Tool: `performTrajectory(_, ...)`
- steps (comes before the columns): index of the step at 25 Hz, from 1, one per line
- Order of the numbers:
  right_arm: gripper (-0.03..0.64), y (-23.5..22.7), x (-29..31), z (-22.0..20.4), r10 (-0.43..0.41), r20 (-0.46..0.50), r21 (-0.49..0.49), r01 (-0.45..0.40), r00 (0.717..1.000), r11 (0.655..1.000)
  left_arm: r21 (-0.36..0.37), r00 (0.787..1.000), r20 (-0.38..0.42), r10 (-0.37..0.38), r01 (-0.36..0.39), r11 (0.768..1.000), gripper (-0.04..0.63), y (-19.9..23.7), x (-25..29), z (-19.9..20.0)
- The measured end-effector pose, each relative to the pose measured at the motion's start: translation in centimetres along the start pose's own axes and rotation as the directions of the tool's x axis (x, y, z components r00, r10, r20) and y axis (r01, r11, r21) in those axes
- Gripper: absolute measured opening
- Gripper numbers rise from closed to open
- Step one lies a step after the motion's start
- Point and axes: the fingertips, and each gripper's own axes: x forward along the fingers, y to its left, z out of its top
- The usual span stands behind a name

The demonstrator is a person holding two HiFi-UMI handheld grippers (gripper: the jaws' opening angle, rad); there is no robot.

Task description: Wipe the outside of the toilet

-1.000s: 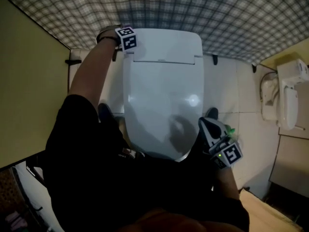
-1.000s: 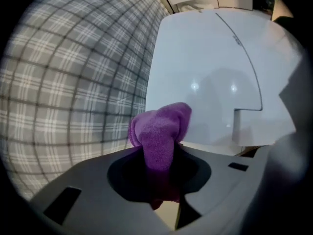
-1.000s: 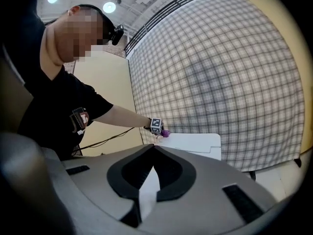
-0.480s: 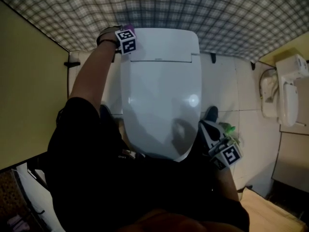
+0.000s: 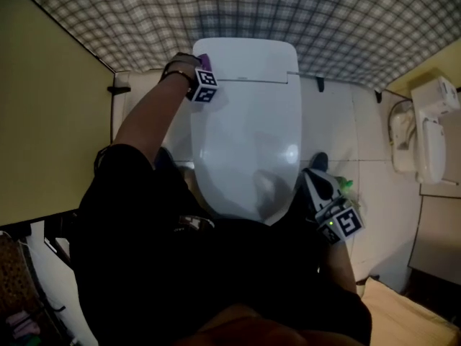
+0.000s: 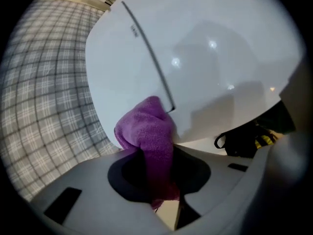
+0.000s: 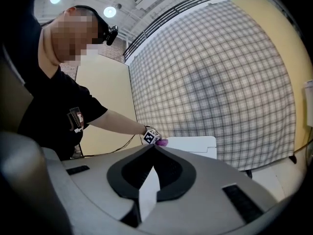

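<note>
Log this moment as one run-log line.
left gripper: shut on purple cloth, against toilet lid near rear seam | right gripper: shut, empty, beside toilet lid front

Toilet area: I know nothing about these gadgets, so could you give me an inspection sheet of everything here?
Surface: toilet lid closed, white, glossy.
Job's things: purple cloth pressed at the lid's rear seam.
Clutter: small green item on the floor.
Grippers: left gripper fingers shut on the cloth; right gripper shut, empty.
Cables: thin cable along yellow wall.
Surroundings: plaid wall, another white fixture at right.
</note>
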Motion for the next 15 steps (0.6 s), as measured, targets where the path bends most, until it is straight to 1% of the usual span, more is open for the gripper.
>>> performTrajectory(3, 0.006, 2.3, -1.4, 0.8, 0.028, 0.026, -0.022, -0.027, 0.999, 0.999, 0.024, 0.999, 0.047, -0.012, 0.011, 1.000, 0.094, -4.5, -3.4, 1.9)
performTrajectory(8, 0.006, 6.2, -4.8, 1.8, 0.046, 0.058, -0.069, -0.042, 0.997, 0.997, 0.117, 0.995, 0.099, -0.001, -0.011, 0.993, 0.092, -13.8, -10.5, 6.6)
performTrajectory(10, 0.006, 7.9, -6.2, 1.8, 0.056, 0.069, -0.093, -0.050, 0.996, 0.994, 0.145, 0.993, 0.115, -0.002, -0.015, 0.989, 0.092, -17.5, -13.0, 7.8)
performTrajectory(15, 0.006, 12.2, -8.5, 1.5, 0.100, 0.091, -0.154, -0.085, 0.991, 0.984, 0.124, 0.985, 0.167, -0.029, 0.008, 0.992, 0.092, -26.7, -17.2, 8.0)
